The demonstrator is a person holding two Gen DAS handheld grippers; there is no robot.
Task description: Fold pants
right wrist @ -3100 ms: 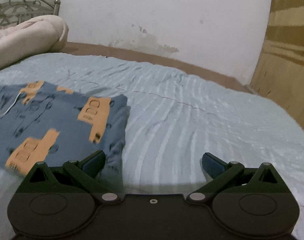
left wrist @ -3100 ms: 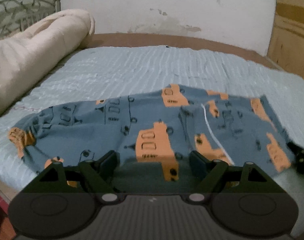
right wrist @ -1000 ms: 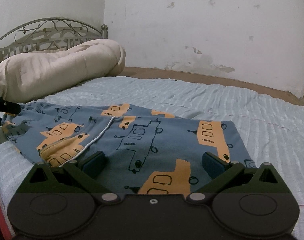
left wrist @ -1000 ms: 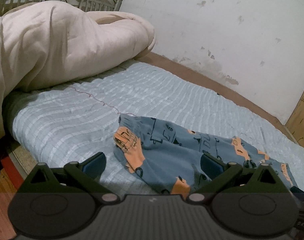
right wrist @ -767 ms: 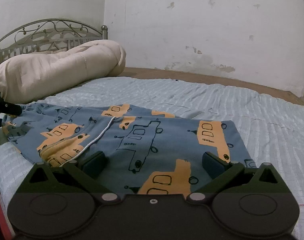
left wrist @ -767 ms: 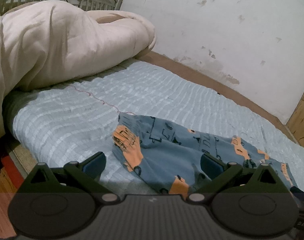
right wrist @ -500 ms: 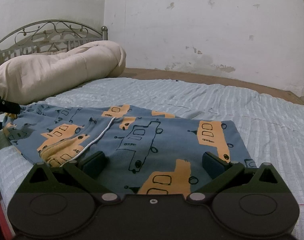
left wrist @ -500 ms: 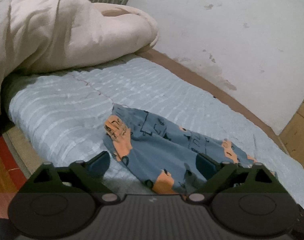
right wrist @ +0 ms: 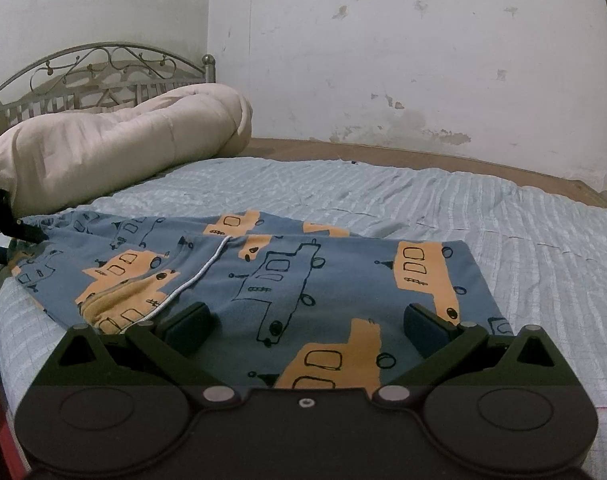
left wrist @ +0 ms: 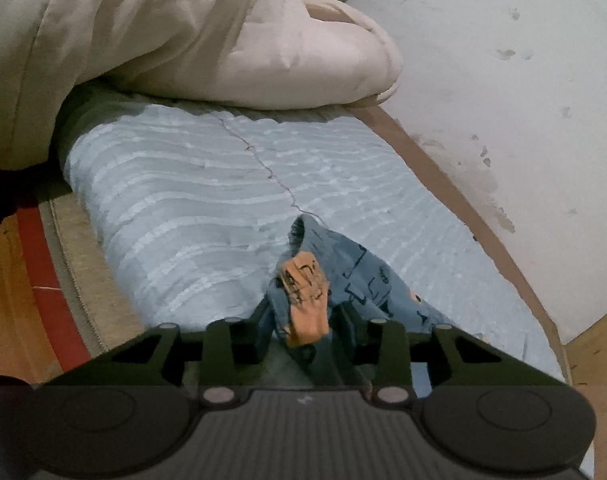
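Observation:
Blue pants [right wrist: 287, 272] with orange truck prints lie flat on the light blue bedspread [right wrist: 423, 196]. My left gripper [left wrist: 304, 316] is at the far leg end of the pants [left wrist: 367, 280], near the bed's edge. Its jaws are closing, and the hem is bunched into a ridge between the pads. In the right wrist view that gripper's black fingers [right wrist: 25, 232] show at the left edge, on the leg end. My right gripper [right wrist: 307, 326] stands open low over the wider end of the pants, with the cloth lying flat under and between its fingers.
A rolled cream duvet [left wrist: 183, 32] lies against the metal headboard [right wrist: 103, 76]. The bed's side edge drops to a wooden floor with a red strip [left wrist: 35, 248] on the left. A brown bed frame [left wrist: 443, 176] runs along the stained white wall.
The left gripper rolled and moved in on the leg end, and its jaws narrowed from wide open onto the hem, which bunched up. The right gripper kept still.

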